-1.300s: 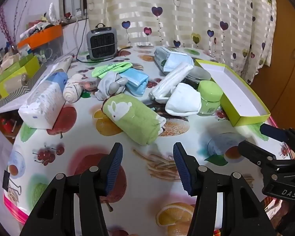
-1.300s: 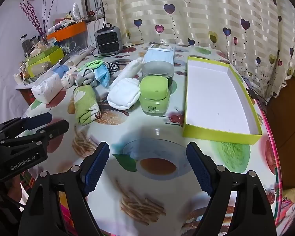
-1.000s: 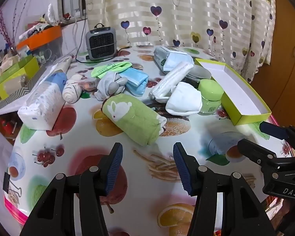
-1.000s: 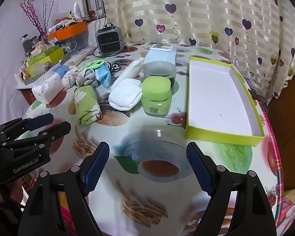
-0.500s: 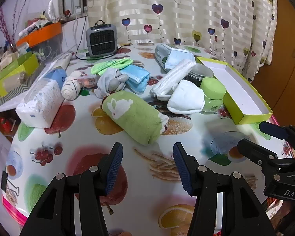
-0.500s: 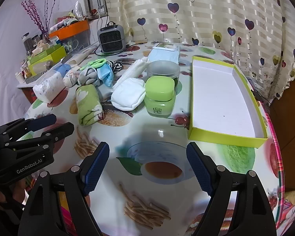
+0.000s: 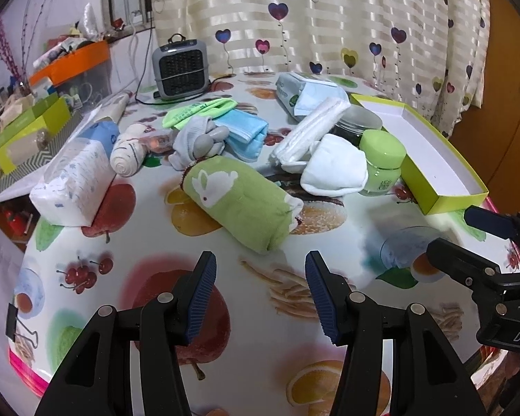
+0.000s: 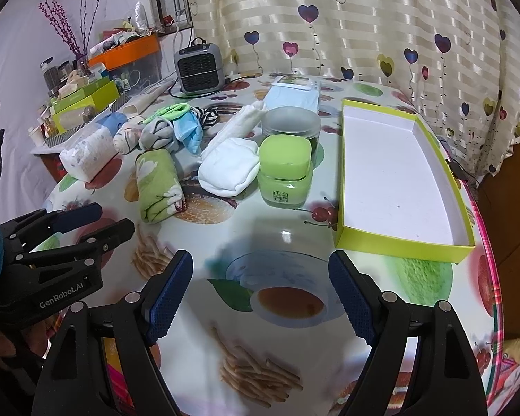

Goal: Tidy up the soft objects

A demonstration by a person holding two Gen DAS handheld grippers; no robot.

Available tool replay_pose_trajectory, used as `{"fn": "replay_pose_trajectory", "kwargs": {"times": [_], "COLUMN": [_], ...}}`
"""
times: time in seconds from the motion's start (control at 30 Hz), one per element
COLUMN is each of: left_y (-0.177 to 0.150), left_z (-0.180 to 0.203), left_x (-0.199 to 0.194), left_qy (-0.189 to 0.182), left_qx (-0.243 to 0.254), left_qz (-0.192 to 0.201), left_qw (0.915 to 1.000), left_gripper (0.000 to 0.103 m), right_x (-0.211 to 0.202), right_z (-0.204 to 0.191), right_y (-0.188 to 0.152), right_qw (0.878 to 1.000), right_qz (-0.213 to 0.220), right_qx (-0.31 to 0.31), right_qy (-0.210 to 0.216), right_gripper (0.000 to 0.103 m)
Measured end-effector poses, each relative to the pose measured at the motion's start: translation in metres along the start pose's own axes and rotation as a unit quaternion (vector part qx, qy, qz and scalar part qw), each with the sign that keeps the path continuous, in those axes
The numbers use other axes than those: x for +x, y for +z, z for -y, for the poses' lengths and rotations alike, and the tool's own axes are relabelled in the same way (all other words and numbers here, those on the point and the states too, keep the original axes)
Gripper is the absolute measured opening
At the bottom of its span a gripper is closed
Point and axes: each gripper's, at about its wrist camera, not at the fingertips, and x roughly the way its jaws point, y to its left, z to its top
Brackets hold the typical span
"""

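Soft things lie on the fruit-print table: a rolled green rabbit towel [image 7: 239, 197] [image 8: 157, 183], a folded white cloth [image 7: 334, 170] [image 8: 230, 168], a long white roll [image 7: 310, 126], blue face masks [image 7: 246, 133], grey socks [image 7: 199, 140], a neon green cloth [image 7: 199, 109]. A lime-rimmed empty white box [image 8: 395, 173] [image 7: 430, 159] stands at the right. My left gripper [image 7: 258, 284] is open and empty, just short of the green towel. My right gripper [image 8: 260, 291] is open and empty, over bare table in front of the box.
A green jar [image 8: 286, 170] and a frosted jar [image 8: 291, 124] stand beside the box. A tissue pack [image 7: 76, 180], a wipes pack [image 7: 301, 92], a small grey heater [image 7: 182, 67] and cluttered boxes [image 7: 31, 124] lie at the back and left. The table edge [image 8: 488, 277] curves at the right.
Both grippers have moved slightly forward toward the objects; the table items appear a little nearer. Jaw openings are unchanged.
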Motion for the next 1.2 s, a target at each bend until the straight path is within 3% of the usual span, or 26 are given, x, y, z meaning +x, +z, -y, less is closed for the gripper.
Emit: {"fn": "replay_pose_trajectory", "kwargs": {"times": [0.3,1.2], "left_y": [-0.0009,0.0023], "left_z": [0.0018,-0.0039], "left_x": [-0.0003,0.0036], "left_qy": [-0.014,-0.009], "left_qx": [0.004,-0.014], "left_qz": [-0.003,-0.012], "left_qw": [0.9999,0.9998], "left_gripper": [0.053,0.053], "right_x": [-0.0002,-0.0002], "right_z": [0.0001,-0.0025], "right_y": [0.0009,0.0033], "right_qw": [1.0,1.0], "right_qz": [0.0,0.001], "right_qx": [0.0,-0.004], "right_qy": [0.001,0.004], "right_gripper": [0.081,0.081]}}
